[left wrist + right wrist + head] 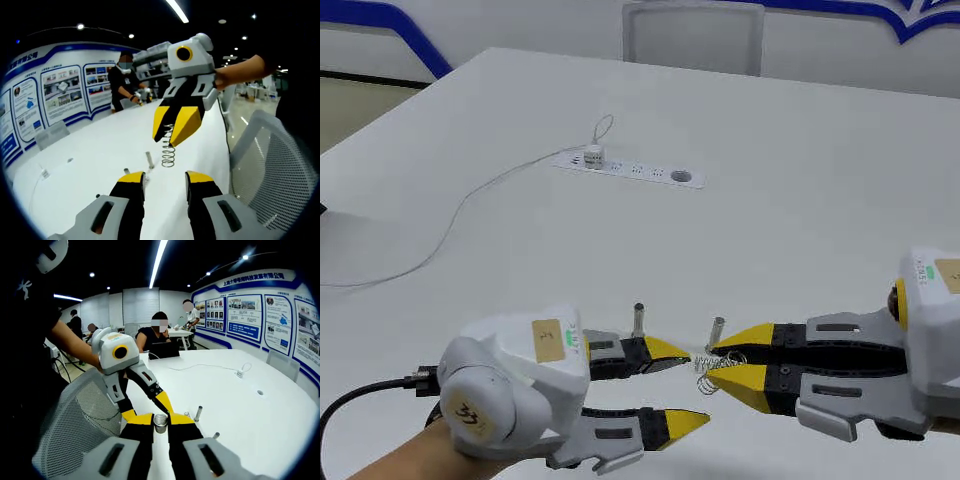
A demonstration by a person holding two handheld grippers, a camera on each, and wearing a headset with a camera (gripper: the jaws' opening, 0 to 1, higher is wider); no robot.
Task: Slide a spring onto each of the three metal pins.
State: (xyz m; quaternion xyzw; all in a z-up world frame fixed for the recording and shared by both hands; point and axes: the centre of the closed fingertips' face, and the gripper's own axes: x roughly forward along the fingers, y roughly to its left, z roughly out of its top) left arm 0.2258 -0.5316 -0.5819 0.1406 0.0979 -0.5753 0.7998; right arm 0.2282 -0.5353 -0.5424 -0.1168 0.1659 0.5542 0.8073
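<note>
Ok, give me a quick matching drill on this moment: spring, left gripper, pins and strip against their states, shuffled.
1 spring
2 left gripper
3 pins
4 strip

A open, holding nothing
B upright, bare
C lying flat, farthest away
D pinched by the right gripper

Pairs: 1-D, 2-A, 3-B, 4-C
</note>
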